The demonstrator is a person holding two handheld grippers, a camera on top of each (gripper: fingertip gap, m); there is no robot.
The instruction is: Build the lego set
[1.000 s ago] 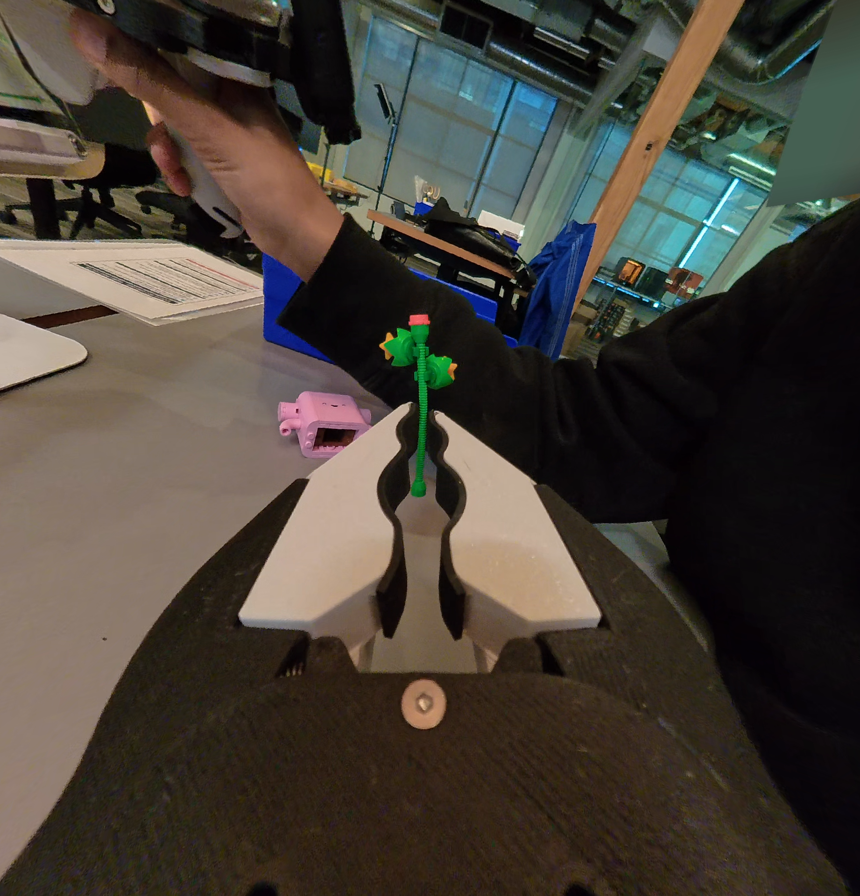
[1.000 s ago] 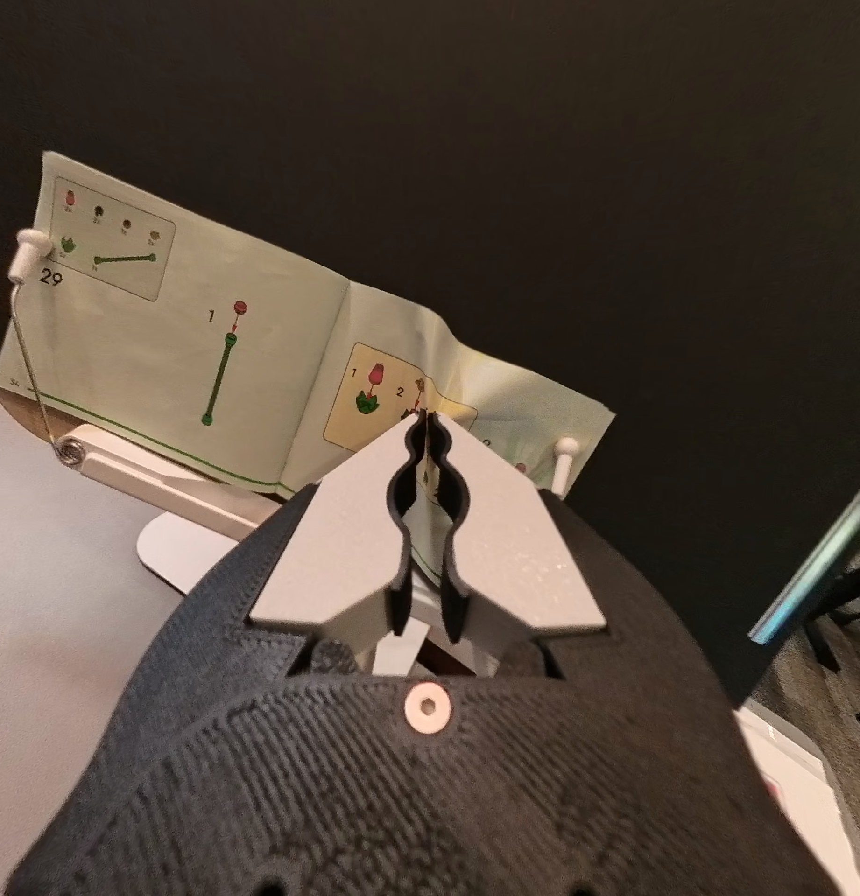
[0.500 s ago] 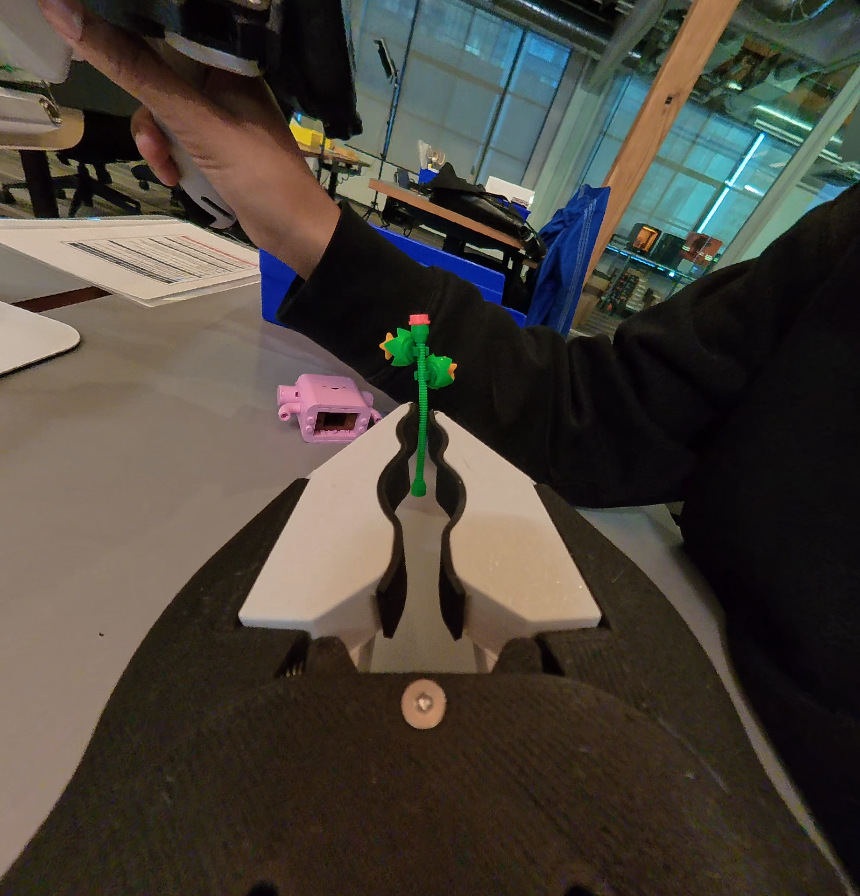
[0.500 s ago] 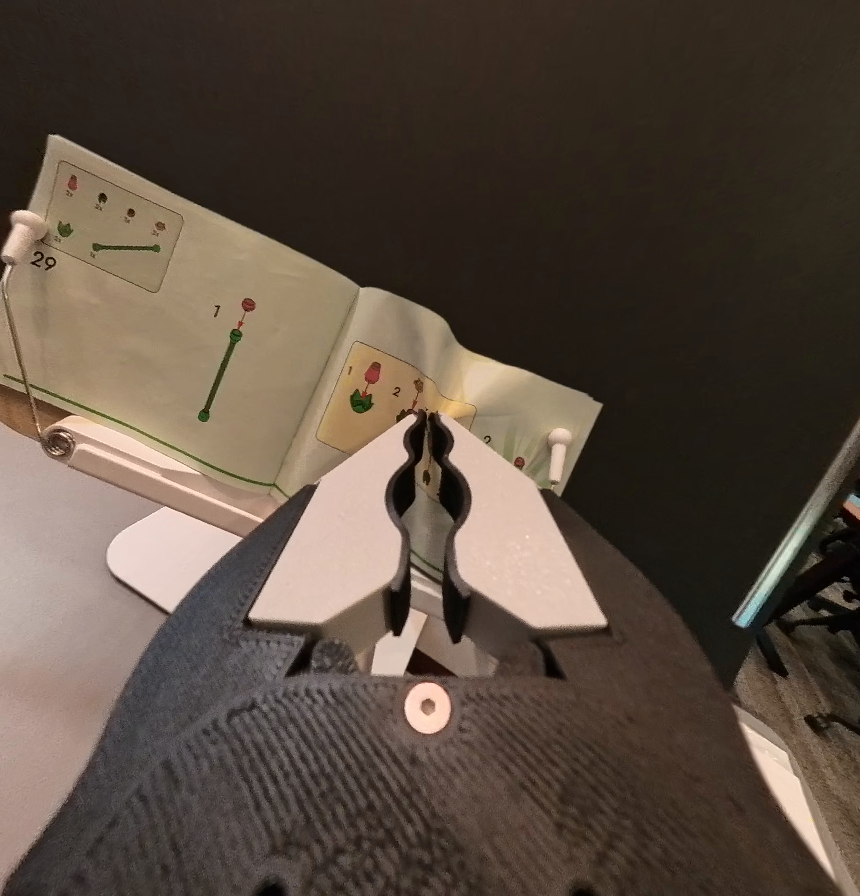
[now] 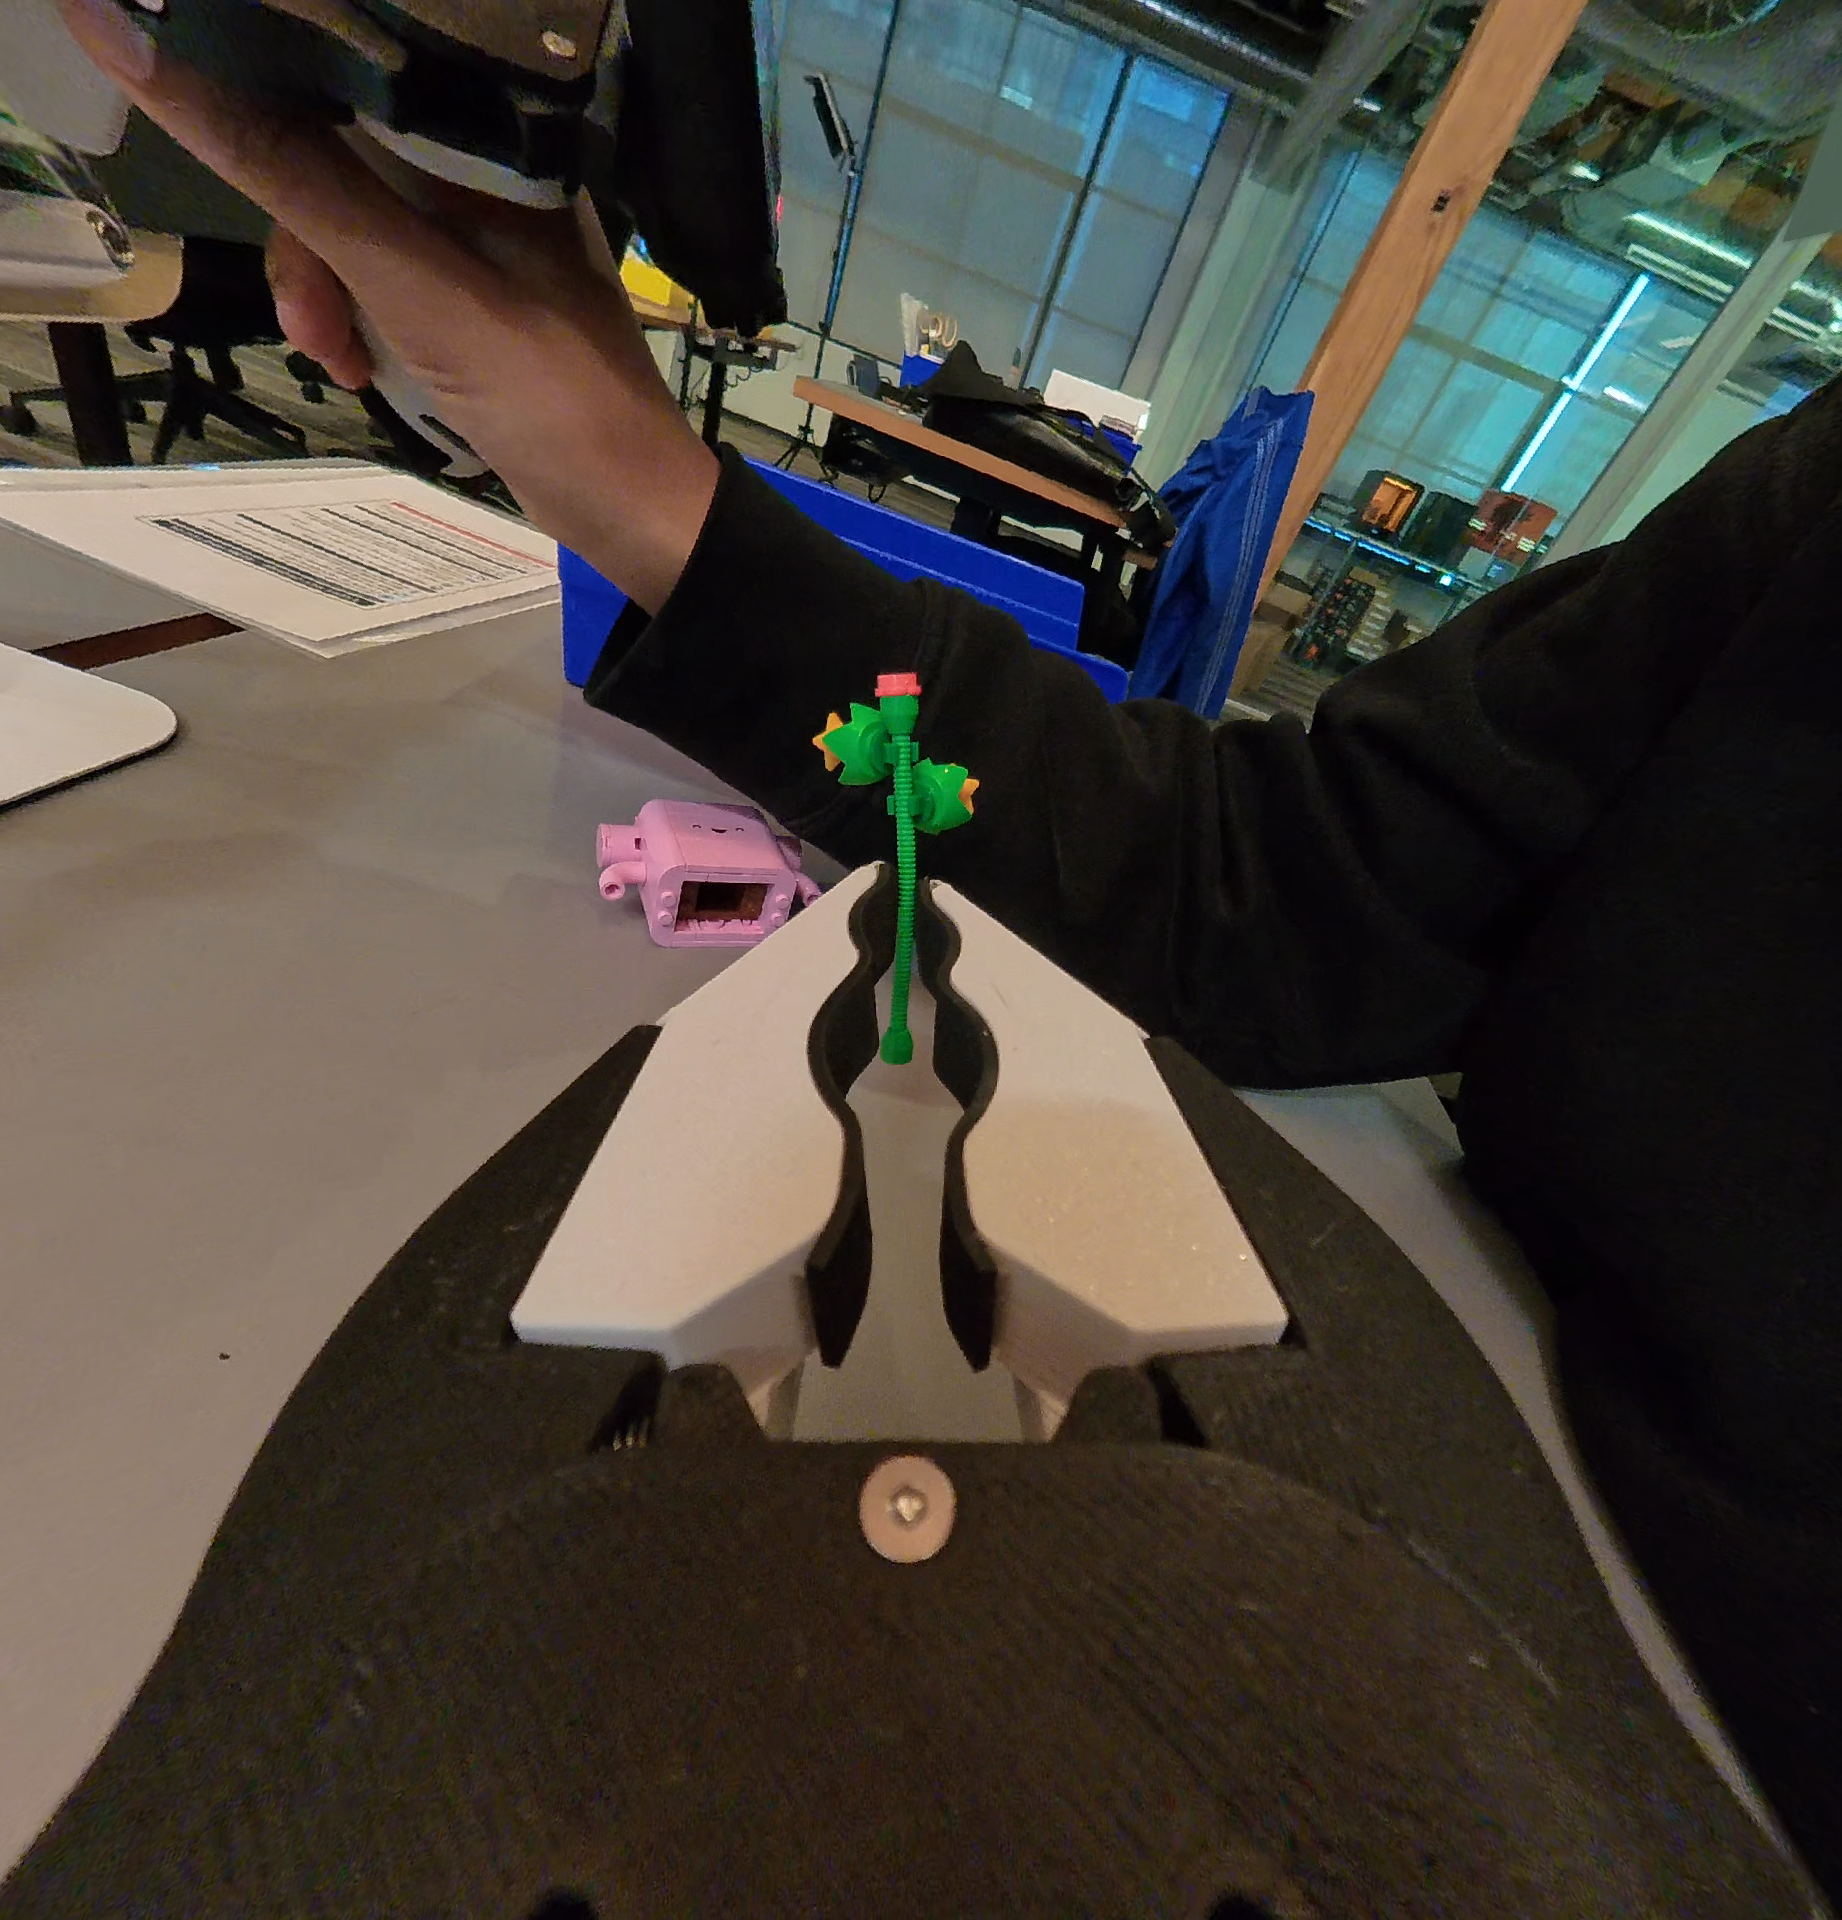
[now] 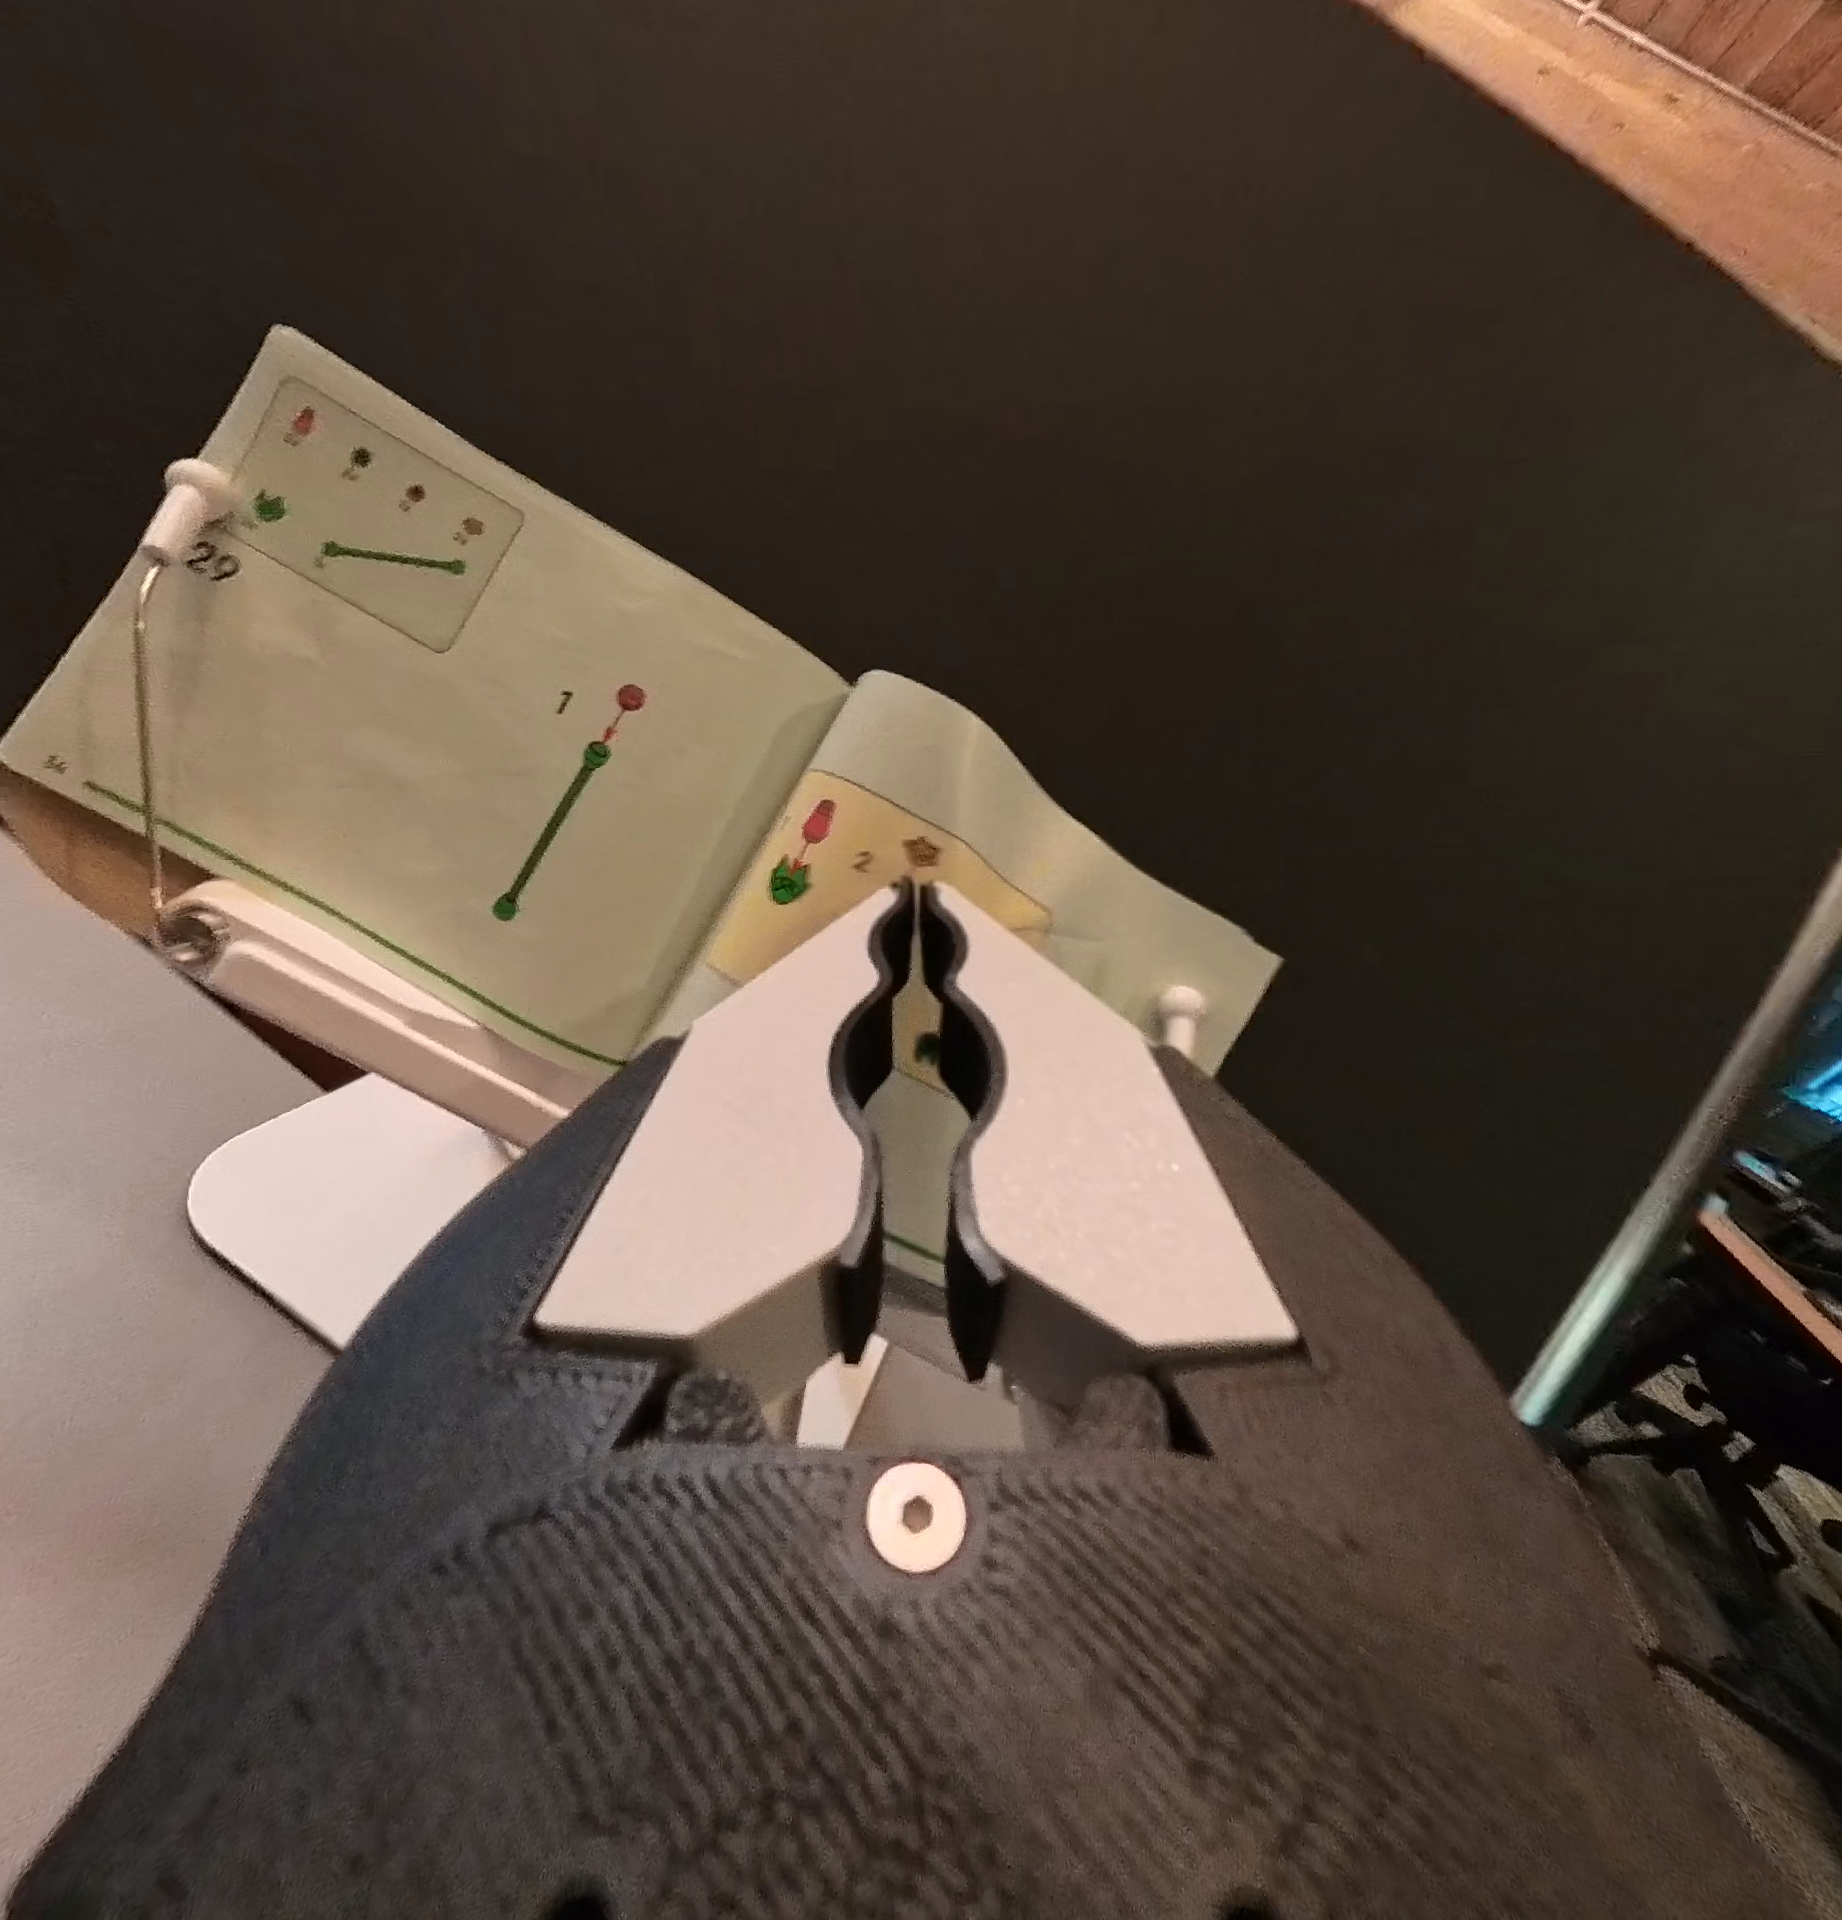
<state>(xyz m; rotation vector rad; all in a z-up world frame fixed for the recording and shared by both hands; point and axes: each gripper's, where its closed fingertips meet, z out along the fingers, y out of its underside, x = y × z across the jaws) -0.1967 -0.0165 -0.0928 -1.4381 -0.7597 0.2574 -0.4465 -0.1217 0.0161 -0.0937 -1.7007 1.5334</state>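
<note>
My left gripper [image 5: 904, 883] is shut on a thin green lego stem [image 5: 903, 831] and holds it upright above the grey table [image 5: 273, 1091]. The stem carries two green leaf pieces with orange tips and a pink stud on top. A pink lego block with an open front [image 5: 704, 873] lies on the table just beyond. My right gripper [image 6: 906, 883] is raised and its jaws are together. It points at the open instruction booklet [image 6: 429, 748]. A dark speck sits at its tips; I cannot tell if it is a piece.
The booklet rests on a white stand [image 6: 325, 1174]. A person's hand [image 5: 501, 343] and black sleeve reach over the table from the right. A blue bin [image 5: 896, 561] and a printed sheet [image 5: 304, 551] lie at the far side. The left gripper's tips are roughly 30 cm from the right gripper's.
The right gripper has tilted and moved closer to the booklet. In the left wrist view the hand holding it now sits nearer and further right. The stem stays gripped.
</note>
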